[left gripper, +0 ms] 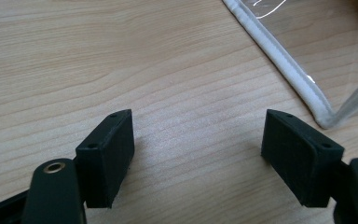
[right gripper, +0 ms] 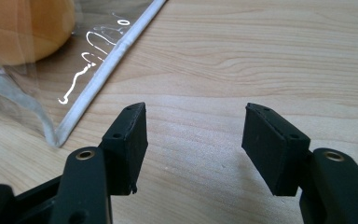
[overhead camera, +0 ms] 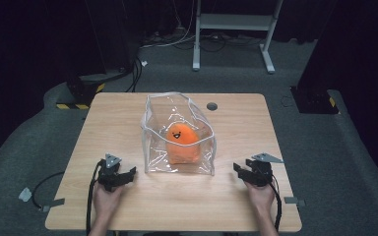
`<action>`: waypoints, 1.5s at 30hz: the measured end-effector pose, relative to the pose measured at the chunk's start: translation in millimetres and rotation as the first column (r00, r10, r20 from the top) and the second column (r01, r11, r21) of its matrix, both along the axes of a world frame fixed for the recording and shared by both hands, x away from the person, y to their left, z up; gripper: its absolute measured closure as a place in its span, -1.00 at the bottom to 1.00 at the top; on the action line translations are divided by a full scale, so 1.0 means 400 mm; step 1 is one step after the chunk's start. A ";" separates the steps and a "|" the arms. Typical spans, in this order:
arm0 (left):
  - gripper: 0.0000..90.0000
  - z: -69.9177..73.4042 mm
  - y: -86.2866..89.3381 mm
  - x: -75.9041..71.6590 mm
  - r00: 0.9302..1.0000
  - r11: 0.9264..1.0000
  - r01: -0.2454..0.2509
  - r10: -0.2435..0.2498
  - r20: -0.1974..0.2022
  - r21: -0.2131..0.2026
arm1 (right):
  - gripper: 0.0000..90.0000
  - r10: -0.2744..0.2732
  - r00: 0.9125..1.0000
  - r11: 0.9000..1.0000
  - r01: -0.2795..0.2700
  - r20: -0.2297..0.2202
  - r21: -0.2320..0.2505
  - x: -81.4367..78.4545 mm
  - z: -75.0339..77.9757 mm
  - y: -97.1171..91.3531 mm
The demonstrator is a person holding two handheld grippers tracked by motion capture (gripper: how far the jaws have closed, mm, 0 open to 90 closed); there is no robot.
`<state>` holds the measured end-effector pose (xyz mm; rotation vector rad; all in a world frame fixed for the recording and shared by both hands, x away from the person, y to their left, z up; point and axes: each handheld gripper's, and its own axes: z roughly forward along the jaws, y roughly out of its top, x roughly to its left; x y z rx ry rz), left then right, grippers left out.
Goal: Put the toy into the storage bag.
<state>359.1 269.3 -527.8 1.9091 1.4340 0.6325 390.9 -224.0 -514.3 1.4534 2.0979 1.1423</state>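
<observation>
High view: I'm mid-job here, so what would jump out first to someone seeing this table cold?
The orange plush toy with a smiling face, sitting inside a clear plastic bag with white piping at the middle of the wooden table. Next, the left gripper and right gripper, one on each side of the bag near the front edge, both with jaws open and holding nothing.

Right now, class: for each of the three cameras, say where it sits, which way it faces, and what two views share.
High view: above the person's side, looking forward and down on the table; both hands, left gripper, right gripper.
Left gripper view: rides the left gripper, facing the clear bag.
Right gripper view: rides the right gripper, facing the orange plush toy.
Shared: the bag's white edge.
</observation>
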 end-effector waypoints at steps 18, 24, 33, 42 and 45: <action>-0.44 0.000 0.000 0.000 1.000 1.000 0.000 0.000 0.000 0.000 | -0.12 0.006 1.000 0.996 -0.007 -0.007 -0.093 0.014 -0.020 0.024; -0.44 0.000 0.000 0.000 1.000 1.000 0.000 0.000 0.000 0.000 | -0.12 0.005 1.000 0.995 -0.006 -0.011 -0.104 0.015 -0.021 0.029; -0.44 0.000 0.000 0.000 1.000 1.000 0.000 0.000 0.000 0.001 | -0.19 -0.002 1.000 0.991 0.001 -0.009 -0.133 0.015 -0.021 0.040; -0.44 0.000 0.000 0.000 1.000 1.000 0.000 0.000 0.000 0.002 | -0.30 -0.012 1.000 0.981 0.011 -0.003 -0.192 0.015 -0.022 0.054; -0.44 0.000 0.000 -0.001 1.000 1.000 0.000 0.000 0.000 0.002 | -0.35 -0.019 1.000 0.981 0.018 -0.004 -0.192 0.015 -0.023 0.053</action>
